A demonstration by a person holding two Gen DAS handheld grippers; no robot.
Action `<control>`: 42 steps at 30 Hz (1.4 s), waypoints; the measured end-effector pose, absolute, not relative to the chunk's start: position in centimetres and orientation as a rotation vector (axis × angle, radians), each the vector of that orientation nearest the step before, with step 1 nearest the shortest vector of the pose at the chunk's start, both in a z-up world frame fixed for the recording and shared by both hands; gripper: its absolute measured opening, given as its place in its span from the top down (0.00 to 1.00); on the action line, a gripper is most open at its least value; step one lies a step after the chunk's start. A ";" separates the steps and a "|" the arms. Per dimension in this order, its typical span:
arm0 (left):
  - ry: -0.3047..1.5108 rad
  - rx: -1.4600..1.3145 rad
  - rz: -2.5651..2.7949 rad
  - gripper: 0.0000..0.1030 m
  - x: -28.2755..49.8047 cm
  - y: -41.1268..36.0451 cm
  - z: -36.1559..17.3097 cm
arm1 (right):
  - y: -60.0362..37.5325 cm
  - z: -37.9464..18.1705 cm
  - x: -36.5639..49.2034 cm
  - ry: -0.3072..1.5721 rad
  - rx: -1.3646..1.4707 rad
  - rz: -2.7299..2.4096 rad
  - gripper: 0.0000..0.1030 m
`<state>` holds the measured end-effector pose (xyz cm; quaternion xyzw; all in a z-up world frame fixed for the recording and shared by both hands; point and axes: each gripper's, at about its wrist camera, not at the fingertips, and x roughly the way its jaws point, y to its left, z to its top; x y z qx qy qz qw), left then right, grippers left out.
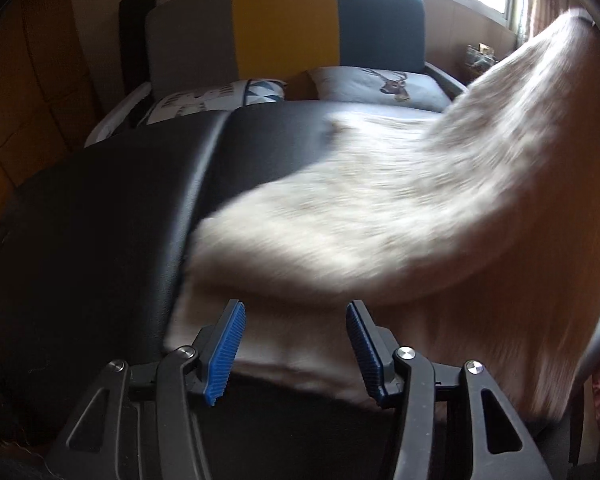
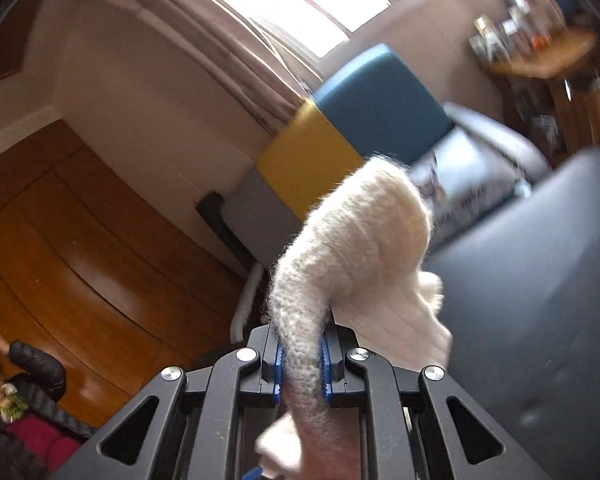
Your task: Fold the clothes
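A cream knitted sweater (image 1: 380,216) lies partly on the black padded surface (image 1: 100,220), and its right part is lifted high toward the upper right, blurred by motion. My left gripper (image 1: 296,344) is open just above the sweater's near edge; its blue pads (image 1: 226,352) stand wide apart with only fabric below them. In the right wrist view my right gripper (image 2: 302,364) is shut on a thick fold of the same sweater (image 2: 352,240), which bulges up over the fingers and hangs down behind them. That view is tilted.
Beyond the black surface stands a bed with a grey, yellow and blue headboard (image 1: 284,24) and pillows (image 1: 380,84). Wooden wardrobe panels (image 2: 60,240) line the left. A person in a dark jacket (image 2: 20,400) sits at the lower left. A cluttered shelf (image 2: 540,52) stands by the window.
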<state>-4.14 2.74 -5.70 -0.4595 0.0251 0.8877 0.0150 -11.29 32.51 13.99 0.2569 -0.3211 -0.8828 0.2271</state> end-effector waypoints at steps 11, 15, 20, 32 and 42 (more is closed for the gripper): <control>-0.063 -1.327 2.750 0.48 -4.2 0.5 -3.2 | 21.3 28.9 -10.6 -0.370 0.630 -2.525 0.86; -0.147 -1.336 2.796 0.48 -3.7 -2.8 -2.8 | 13.0 24.7 -14.5 -0.313 0.764 -2.399 0.86; -0.239 -1.398 2.891 0.48 -2.9 -7.4 -3.7 | 4.2 12.3 -18.5 -0.285 1.033 -2.219 0.83; -0.191 -1.605 2.955 0.48 -4.4 -10.3 -6.8 | 5.4 0.5 -17.5 -0.113 1.185 -2.203 0.33; -0.017 -1.628 2.862 0.47 -12.2 -1.8 -7.9 | 21.5 -4.6 -23.3 -0.002 1.416 -2.455 0.15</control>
